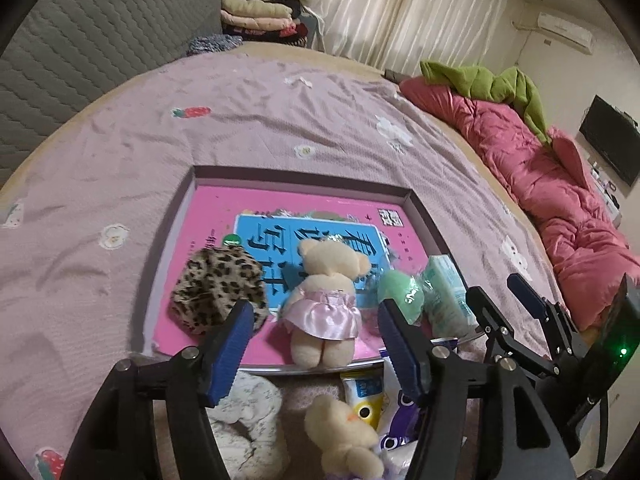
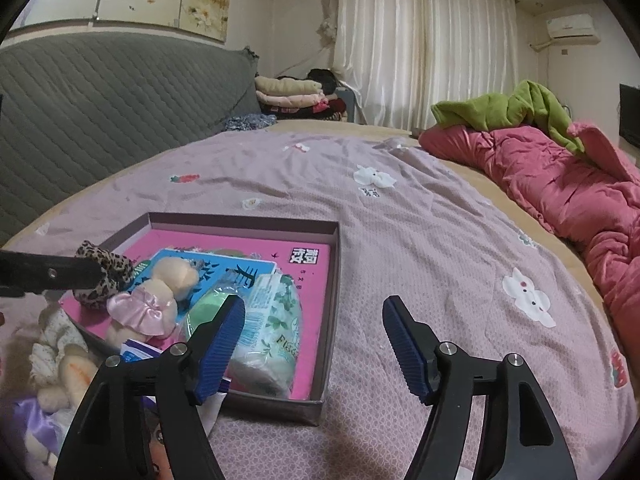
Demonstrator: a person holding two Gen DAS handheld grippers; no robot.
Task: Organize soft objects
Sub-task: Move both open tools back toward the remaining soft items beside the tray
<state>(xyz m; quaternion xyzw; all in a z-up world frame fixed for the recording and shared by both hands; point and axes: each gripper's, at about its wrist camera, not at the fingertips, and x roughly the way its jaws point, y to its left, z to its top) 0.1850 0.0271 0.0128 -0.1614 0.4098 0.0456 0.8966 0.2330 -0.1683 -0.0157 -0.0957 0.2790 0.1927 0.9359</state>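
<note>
While both of your grippers hang empty over the near edge of the box (image 1: 420,216), treat this as the pause to pick the next soft thing. The left gripper (image 1: 316,344) has its fingers wide apart, straddling the bear in the pink skirt (image 1: 322,304), which sits inside the box against the near wall, just beside the leopard-print pouch (image 1: 218,290) on its left and the green item (image 1: 400,294) and tissue pack (image 1: 444,292) toward the near right corner. The right gripper (image 2: 314,346) is also spread, its left finger over the tissue pack and its right finger over bare bedsheet (image 2: 400,240) outside the box.

The far half of the box looks free, so the work probably lies on the bed in front of the near wall: a second plush bear (image 1: 344,440), a pale knitted piece (image 1: 248,412) and some small packets (image 1: 366,396). Draw the left gripper back and down to that second bear, close on its body rather than a limb, squeeze gently since it will compress, and lift it clear of the wall before setting it toward the far edge.
</note>
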